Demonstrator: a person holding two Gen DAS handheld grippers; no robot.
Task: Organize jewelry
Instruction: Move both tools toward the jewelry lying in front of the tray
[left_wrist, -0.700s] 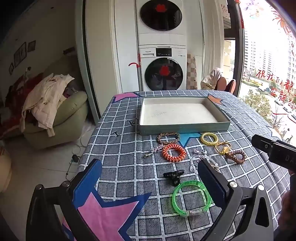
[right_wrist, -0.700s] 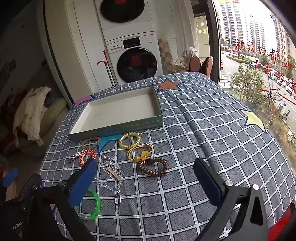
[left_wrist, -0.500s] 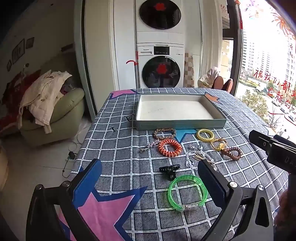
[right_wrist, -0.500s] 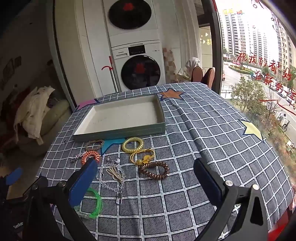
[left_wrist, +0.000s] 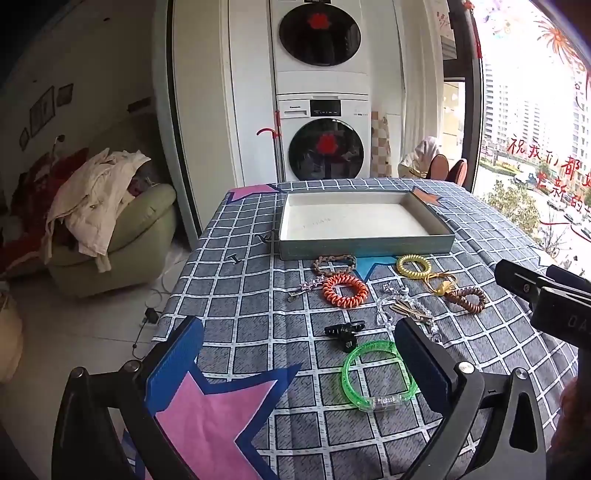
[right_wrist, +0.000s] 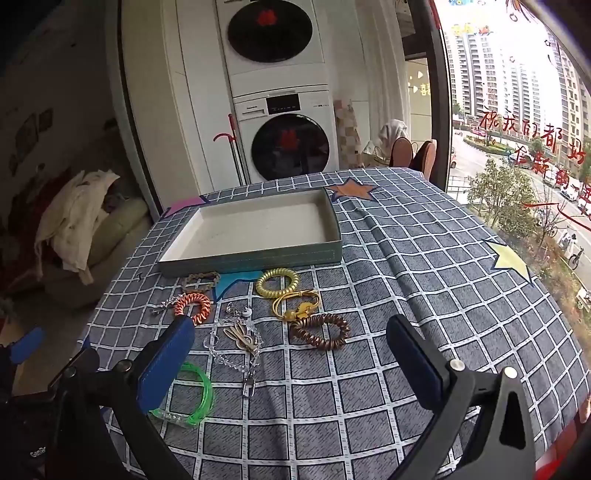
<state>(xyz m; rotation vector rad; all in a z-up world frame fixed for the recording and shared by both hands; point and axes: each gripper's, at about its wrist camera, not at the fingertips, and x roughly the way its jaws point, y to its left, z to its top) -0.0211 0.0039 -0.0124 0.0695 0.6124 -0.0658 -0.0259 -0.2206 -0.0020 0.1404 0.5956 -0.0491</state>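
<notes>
With both our left gripper (left_wrist: 295, 363) and right gripper (right_wrist: 291, 363) spread wide and empty above the scattered coiled bands and clear bead chain (right_wrist: 236, 343) lying before the shallow grey-green tray (right_wrist: 258, 256), we risk snagging tangled neighbours.

Daylight floods in from the overexposed window (left_wrist: 532, 122) on the right; left side dim, edges fisheye-bent, focus sharp.

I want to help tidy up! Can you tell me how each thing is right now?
Tray: empty.
Green bangle: flat on cloth, out of tray.
Orange coil band: on cloth, out of tray.
Yellow coil band: on cloth, near tray.
Brown coil band: on cloth.
Black hair clip: on cloth.
Left gripper: jaws open, empty.
Right gripper: jaws open, empty.
</notes>
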